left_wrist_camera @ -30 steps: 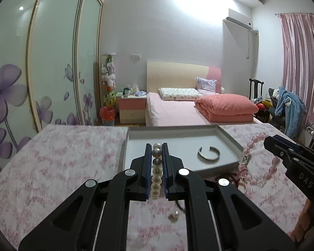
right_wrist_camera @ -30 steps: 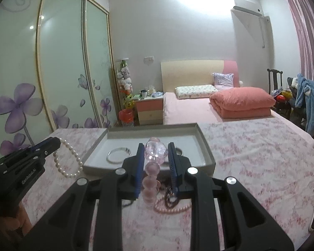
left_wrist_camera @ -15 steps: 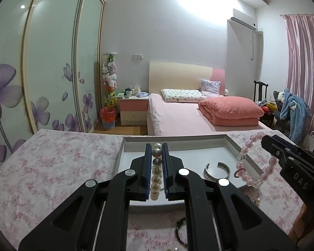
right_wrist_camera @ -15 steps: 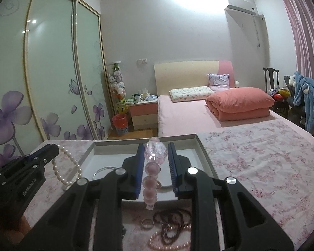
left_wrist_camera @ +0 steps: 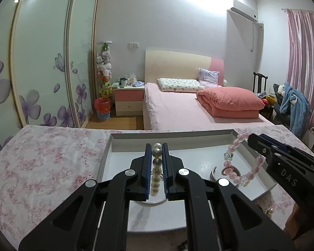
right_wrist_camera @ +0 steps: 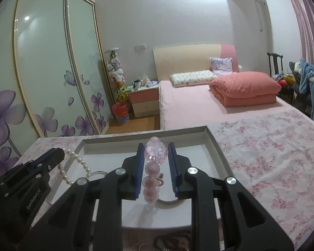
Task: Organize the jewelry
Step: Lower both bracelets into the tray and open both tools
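A shallow white tray (left_wrist_camera: 173,136) (right_wrist_camera: 214,144) lies on a pink floral cloth. My left gripper (left_wrist_camera: 156,148) is shut on a white pearl strand (left_wrist_camera: 156,167) and holds it over the tray's left part; the strand also shows in the right wrist view (right_wrist_camera: 81,163). My right gripper (right_wrist_camera: 156,146) is shut on a pink bead bracelet (right_wrist_camera: 151,179) above the tray; the bracelet hangs in the left wrist view (left_wrist_camera: 247,167). A silver bangle (left_wrist_camera: 212,174) (right_wrist_camera: 97,174) lies in the tray, partly hidden by the grippers.
More jewelry lies on the cloth (right_wrist_camera: 272,156) in front of the tray: dark beads (right_wrist_camera: 169,240) and a few pearls (left_wrist_camera: 269,211). Beyond the table's far edge are a pink bed (left_wrist_camera: 198,108), a nightstand (left_wrist_camera: 128,102) and a wardrobe (left_wrist_camera: 41,62).
Both grippers have moved forward with their jewelry, from in front of the tray to over it. The tray now looks nearer and larger in both views.
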Tool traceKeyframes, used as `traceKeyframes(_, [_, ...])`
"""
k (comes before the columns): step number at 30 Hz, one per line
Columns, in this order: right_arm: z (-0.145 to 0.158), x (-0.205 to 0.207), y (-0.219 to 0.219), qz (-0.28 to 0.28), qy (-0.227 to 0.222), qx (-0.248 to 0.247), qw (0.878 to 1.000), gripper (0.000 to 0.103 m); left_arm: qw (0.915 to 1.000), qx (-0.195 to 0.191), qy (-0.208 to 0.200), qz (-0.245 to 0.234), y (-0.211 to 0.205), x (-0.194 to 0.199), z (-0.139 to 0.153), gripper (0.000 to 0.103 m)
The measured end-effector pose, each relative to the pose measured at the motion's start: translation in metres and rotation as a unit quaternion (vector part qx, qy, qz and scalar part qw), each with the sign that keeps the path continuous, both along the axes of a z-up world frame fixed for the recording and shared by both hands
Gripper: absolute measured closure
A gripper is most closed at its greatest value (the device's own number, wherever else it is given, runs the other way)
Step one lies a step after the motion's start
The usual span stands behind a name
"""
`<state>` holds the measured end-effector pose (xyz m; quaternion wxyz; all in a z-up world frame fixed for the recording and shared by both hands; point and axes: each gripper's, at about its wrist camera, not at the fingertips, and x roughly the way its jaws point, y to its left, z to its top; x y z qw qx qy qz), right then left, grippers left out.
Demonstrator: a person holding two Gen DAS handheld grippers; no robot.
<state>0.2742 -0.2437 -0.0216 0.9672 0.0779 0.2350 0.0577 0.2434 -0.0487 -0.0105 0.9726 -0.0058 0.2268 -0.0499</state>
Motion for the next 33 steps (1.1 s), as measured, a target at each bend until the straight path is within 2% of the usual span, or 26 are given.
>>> traceKeyframes(9, [-0.013, 0.021, 0.003, 0.004, 0.03, 0.005, 1.0, 0.079, 0.9999, 0.003, 0.011, 0.0, -0.001, 0.017, -0.009, 0.092])
traceKeyframes(13, [-0.012, 0.02, -0.001, -0.001, 0.028, 0.007, 1.0, 0.074, 0.9998, -0.006, 0.016, 0.005, 0.005, 0.019, -0.011, 0.092])
traceKeyframes(20, [-0.002, 0.0, -0.018, -0.016, 0.018, 0.011, 1.0, 0.073, 0.9995, -0.022, 0.013, 0.02, 0.026, 0.013, -0.002, 0.091])
traceKeyframes(28, [0.007, -0.033, -0.038, -0.029, 0.013, 0.003, 0.999, 0.074, 0.9994, -0.025, 0.014, 0.022, 0.04, -0.019, 0.005, 0.091])
traceKeyframes(33, [-0.003, -0.05, -0.054, -0.036, 0.04, -0.006, 0.999, 0.074, 0.999, -0.029, 0.027, 0.02, 0.05, -0.042, 0.001, 0.075])
